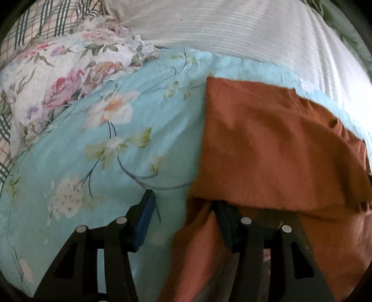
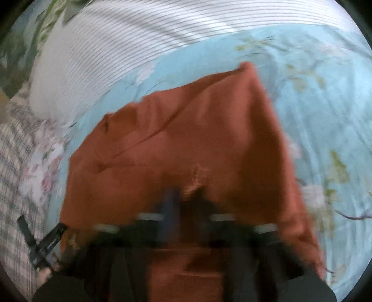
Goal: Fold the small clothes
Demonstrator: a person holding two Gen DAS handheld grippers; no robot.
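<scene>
From my left wrist view the rust-orange cloth garment lies on the light blue floral bedsheet, filling the frame from 1 to 5 o'clock, its near edge doubled over and draped across my left gripper's right finger. The left finger with its blue pad sits clear over bare sheet at about 7 o'clock. Jaws here stand roughly half open; cloth hangs on one finger but the pads don't pinch it. A crumpled white quilt with pink flowers is at 10 o'clock, a white ribbed pillow at 12, and a checked fabric at 11.

Right wrist view is motion-blurred. The same orange garment fills the centre, rising to a point at 1 o'clock, with blue sheet around it from 1 to 4. My right gripper is at 6 o'clock with its jaws closed tight together; cloth bunches right at the tips and looks pinched, though the blur hides the exact contact. The striped white pillow is at 11 o'clock, the checked fabric at 9
</scene>
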